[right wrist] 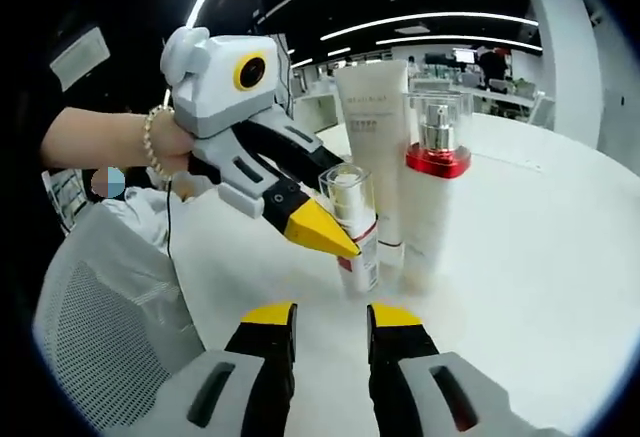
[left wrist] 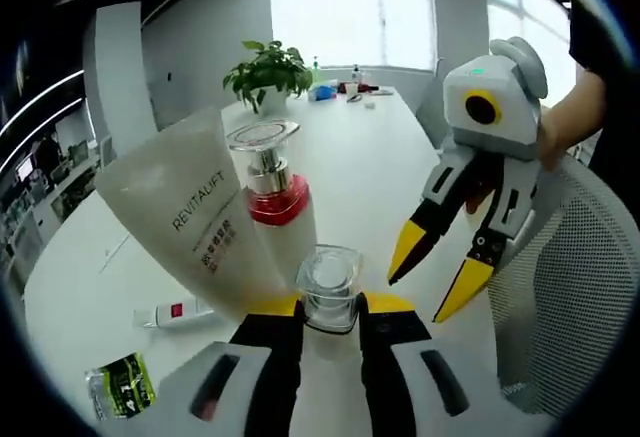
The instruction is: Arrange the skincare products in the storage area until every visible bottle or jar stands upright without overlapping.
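Table (left wrist: 400, 167) white, office room | left tool (left wrist: 330, 302) pinching small bottle (left wrist: 329, 285) | right tool (right wrist: 320, 319) spread

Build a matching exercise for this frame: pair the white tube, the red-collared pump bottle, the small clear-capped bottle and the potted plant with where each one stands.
Things:
1. white REVITALIFT tube
2. tall white pump bottle with red collar
3. small clear-capped bottle
4. green potted plant

Places:
A. far end of the white table
B. between the left gripper jaws
C. upright just behind the small bottle
D. leaning beside the pump bottle

Pairs: 1-D, 2-C, 3-B, 4-A
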A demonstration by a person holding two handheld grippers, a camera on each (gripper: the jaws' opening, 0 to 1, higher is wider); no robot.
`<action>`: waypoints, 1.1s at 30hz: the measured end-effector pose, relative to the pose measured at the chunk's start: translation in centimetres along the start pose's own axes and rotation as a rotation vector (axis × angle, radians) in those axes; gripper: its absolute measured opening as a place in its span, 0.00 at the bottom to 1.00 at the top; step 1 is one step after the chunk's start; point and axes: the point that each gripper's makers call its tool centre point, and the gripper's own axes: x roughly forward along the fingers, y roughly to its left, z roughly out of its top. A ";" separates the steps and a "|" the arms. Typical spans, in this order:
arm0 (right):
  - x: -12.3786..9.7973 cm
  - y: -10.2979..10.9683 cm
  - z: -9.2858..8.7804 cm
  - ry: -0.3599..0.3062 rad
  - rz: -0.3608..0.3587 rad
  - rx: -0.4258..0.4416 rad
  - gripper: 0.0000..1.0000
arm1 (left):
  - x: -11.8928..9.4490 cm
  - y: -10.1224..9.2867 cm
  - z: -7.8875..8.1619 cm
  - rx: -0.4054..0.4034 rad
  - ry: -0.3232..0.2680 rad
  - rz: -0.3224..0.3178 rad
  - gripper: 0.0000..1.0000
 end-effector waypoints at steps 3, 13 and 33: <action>0.1 0.1 -0.1 0.005 0.004 0.003 0.22 | 0.0 0.2 -0.2 -0.023 0.007 -0.001 0.19; 0.2 -0.1 -0.3 0.007 0.010 0.010 0.22 | 0.0 0.2 -0.4 -0.028 0.009 -0.001 0.19; 0.4 0.3 -0.6 0.034 0.011 -0.017 0.28 | -1.7 0.3 -0.8 -0.028 0.036 0.044 0.23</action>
